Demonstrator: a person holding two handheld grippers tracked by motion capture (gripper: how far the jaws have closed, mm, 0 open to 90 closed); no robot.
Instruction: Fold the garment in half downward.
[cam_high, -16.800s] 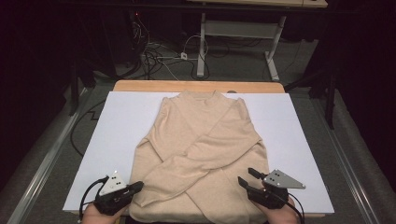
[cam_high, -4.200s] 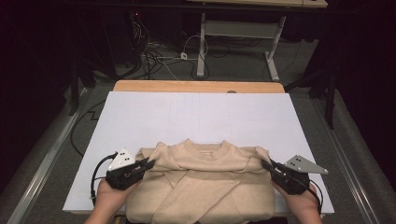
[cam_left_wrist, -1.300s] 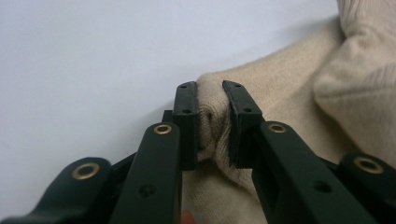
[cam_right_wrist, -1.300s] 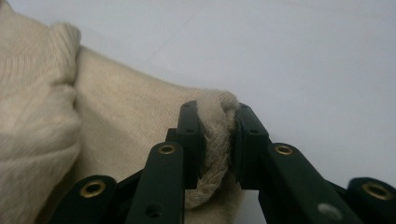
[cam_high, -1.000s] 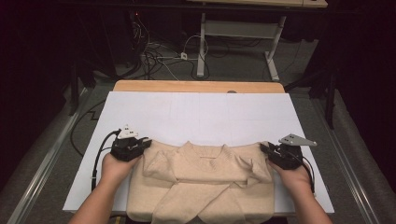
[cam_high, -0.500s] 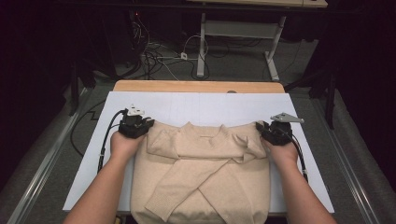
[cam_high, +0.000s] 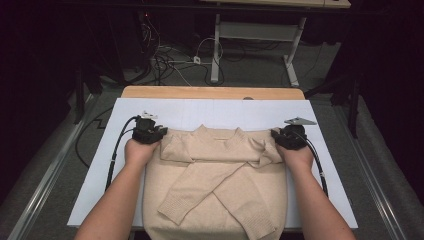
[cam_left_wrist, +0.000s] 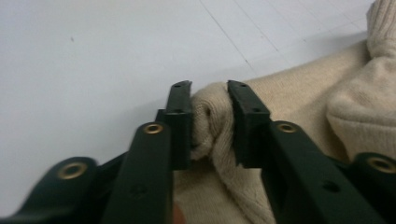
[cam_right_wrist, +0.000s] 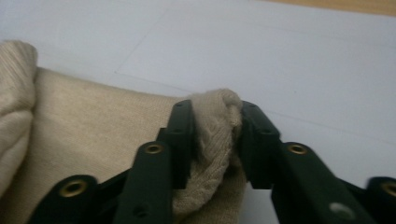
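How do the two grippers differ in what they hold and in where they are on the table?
The left gripper pinches the sweater at its left shoulder corner; the right gripper pinches the right shoulder corner. The left cable loops wide over the white sheet; the right cable runs beside the forearm. Both have just been opening, cloth between their jaws.

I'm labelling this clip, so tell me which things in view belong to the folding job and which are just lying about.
In the job:
- beige sweater
- left tool, pinching a sweater fold
- right tool, pinching a sweater fold
- white table

Lying about:
- floor cables
- far desk frame
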